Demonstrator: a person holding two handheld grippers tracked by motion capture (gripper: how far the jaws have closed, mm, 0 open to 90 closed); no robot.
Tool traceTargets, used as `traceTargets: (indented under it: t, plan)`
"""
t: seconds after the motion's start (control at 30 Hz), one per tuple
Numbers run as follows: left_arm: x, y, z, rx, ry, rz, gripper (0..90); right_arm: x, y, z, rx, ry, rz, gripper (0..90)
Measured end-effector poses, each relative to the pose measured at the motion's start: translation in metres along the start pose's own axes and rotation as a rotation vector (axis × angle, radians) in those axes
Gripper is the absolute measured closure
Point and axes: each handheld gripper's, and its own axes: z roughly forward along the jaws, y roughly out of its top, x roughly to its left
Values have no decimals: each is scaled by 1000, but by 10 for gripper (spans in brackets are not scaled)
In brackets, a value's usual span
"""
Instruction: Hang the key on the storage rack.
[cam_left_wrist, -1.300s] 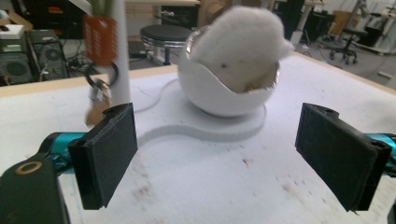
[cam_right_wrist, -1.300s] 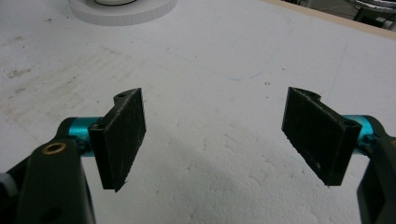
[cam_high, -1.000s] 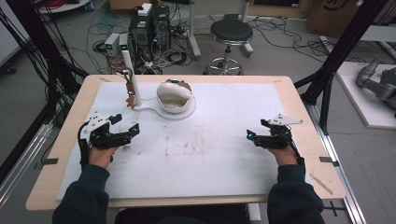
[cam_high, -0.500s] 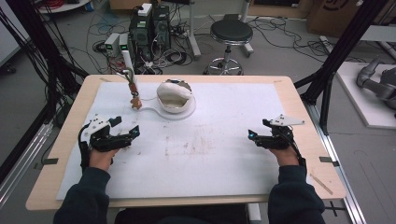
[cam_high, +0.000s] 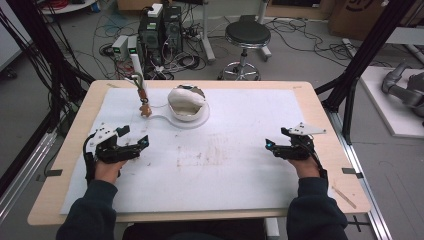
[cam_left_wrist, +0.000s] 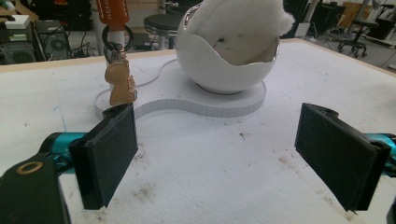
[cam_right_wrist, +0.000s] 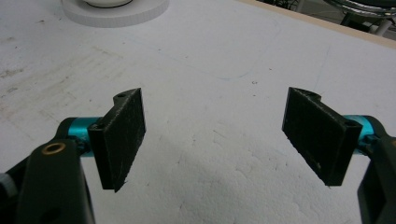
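Near the front edge of the table (cam_high: 320, 107), both grippers are held low over the white sheet, well apart. The left gripper (cam_high: 134, 145) is seen released, its jaws spread wide with nothing between them; the right gripper (cam_high: 274, 147) is likewise released and empty. Ahead of the left gripper, toward the far edge and slightly right, the small bear charm (cam_left_wrist: 120, 85) is seen hanging upright from a ring on an orange strap (cam_left_wrist: 112, 11), its long axis vertical, over the small lobe of the white foam base (cam_left_wrist: 177, 100). Beside it, on the larger lobe, the white egg-shaped bowl (cam_left_wrist: 224, 70) with plush filling is carried. The left gripper is judged much the nearer to the charm.
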Motion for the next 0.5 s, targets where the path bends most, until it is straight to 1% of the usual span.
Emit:
traceTargets:
  t: [0.23,0.5]
  plan:
    - [1,0,0,2,5,-1,132,0,0,0,0,1,-3,217]
    - [2,-1,1,9,9,-9,133,-1,-1,1,3,1,5,217]
